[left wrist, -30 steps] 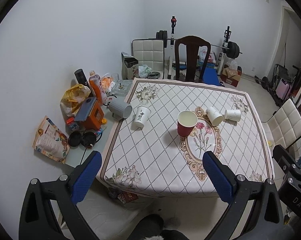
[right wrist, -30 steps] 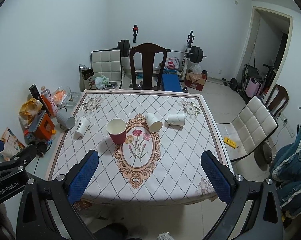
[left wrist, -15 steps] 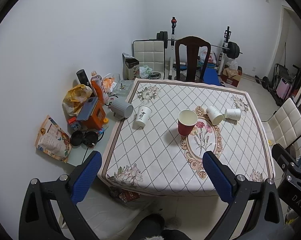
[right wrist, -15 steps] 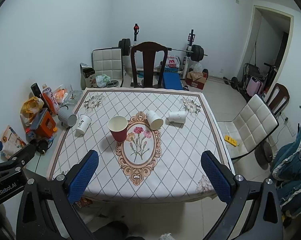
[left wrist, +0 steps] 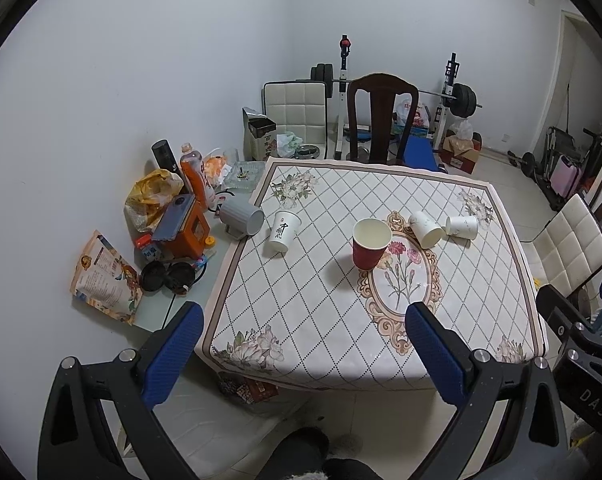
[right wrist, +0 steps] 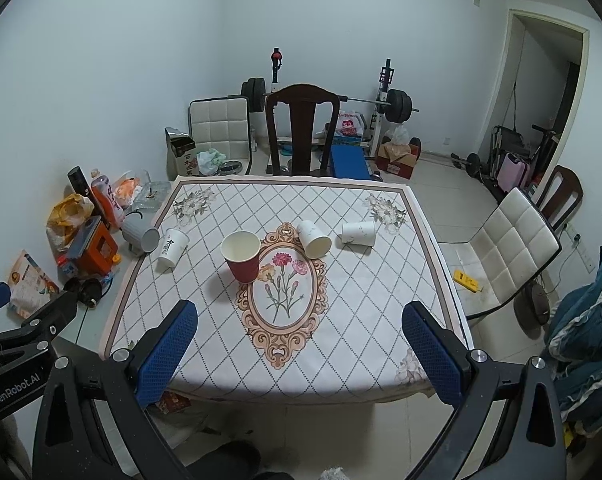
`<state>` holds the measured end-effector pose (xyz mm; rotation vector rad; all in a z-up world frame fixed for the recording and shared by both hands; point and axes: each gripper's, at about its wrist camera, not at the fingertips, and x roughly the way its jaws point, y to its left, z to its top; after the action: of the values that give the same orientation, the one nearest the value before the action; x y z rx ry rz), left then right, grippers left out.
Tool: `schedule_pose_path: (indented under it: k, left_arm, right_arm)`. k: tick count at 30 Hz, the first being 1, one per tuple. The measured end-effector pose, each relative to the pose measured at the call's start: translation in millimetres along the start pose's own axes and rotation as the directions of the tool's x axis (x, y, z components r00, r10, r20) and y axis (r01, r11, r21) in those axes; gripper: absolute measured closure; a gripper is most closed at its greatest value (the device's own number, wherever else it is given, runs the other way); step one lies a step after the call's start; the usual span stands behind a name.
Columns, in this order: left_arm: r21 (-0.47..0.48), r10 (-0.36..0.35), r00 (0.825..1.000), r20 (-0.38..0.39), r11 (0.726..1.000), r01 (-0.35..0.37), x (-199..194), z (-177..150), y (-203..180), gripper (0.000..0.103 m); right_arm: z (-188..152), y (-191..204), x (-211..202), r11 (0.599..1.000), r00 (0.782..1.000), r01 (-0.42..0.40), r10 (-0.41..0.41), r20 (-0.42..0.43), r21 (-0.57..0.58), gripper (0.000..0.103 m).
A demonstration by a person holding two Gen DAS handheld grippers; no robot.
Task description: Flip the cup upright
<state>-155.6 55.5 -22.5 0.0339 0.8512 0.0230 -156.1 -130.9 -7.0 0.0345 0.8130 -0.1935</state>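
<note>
Cups sit on the patterned tablecloth (right wrist: 341,300) — nearest, the red cup (right wrist: 241,255) stands upright at the left edge of the oval flower medallion (right wrist: 285,292). Beyond the medallion's top, two white cups (right wrist: 314,239) (right wrist: 358,233) lie on their sides; a printed white cup (right wrist: 172,246) lies tipped, far left. Both grippers — left (left wrist: 305,356), right (right wrist: 301,352) — hang wide open, empty, short of the table.

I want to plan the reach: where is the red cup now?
In both views the red cup stands upright near the table's middle, touching the flower medallion's left edge.
</note>
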Motion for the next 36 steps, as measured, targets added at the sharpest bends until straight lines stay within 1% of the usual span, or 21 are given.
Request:
schedule_pose_path:
  k: [8,36]
  left_arm:
    - [0.002,-0.002,1.000,0.000,1.000,0.002,-1.0,-0.9,1.3,0.000]
    - [-0.002,-0.006,1.000,0.008,1.000,0.006,-7.3,-4.9,5.9,0.000]
  right_arm:
    - [0.0,0.1,-0.1,1.000,1.000,-0.020,0.020,-0.009,0.003,0.000]
    - [-4.8,0.7,-4.2,1.000,1.000,-0.025,0.025,-0.002,-0.002,0.000]
